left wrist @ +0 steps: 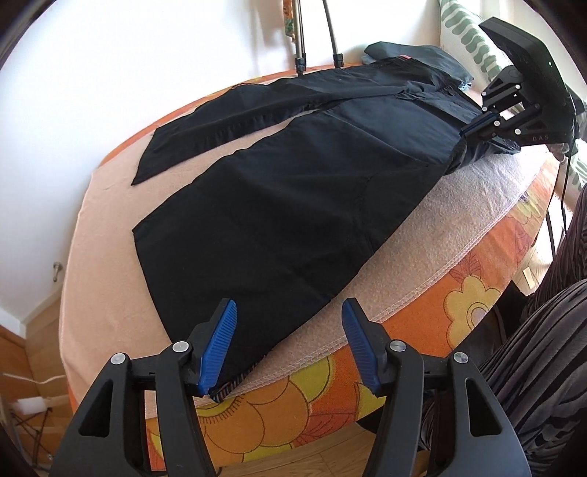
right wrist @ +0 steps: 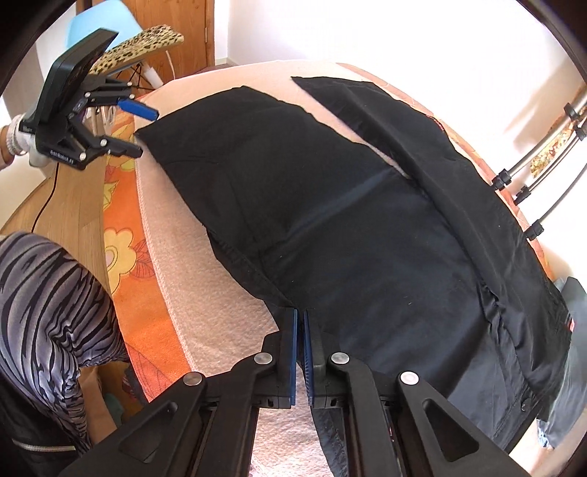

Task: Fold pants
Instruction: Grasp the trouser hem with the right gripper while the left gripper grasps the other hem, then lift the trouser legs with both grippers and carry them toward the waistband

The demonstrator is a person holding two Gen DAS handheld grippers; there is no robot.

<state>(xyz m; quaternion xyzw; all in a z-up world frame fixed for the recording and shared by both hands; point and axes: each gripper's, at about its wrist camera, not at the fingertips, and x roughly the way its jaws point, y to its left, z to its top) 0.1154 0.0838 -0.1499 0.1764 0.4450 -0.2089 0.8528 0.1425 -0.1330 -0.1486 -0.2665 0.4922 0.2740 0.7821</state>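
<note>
Black pants [left wrist: 293, 190] lie spread on a pink towel [left wrist: 110, 238] on the bed, both legs pointing left and apart. My left gripper [left wrist: 290, 330] is open at the near leg's hem, jaws on either side of the cuff corner. My right gripper [right wrist: 300, 330] is shut on the pants [right wrist: 348, 227] at the near waist corner. The right gripper also shows in the left wrist view [left wrist: 477, 126], and the left gripper in the right wrist view [right wrist: 141, 128], open at the hem.
The bed has an orange flowered cover [left wrist: 458, 304]. Tripod legs [left wrist: 335, 36] stand behind it by the white wall. A patterned pillow [left wrist: 466, 29] lies at the far right. The person's striped trousers [left wrist: 543, 330] are at the bed's near edge. Wooden floor [left wrist: 22, 352] lies left.
</note>
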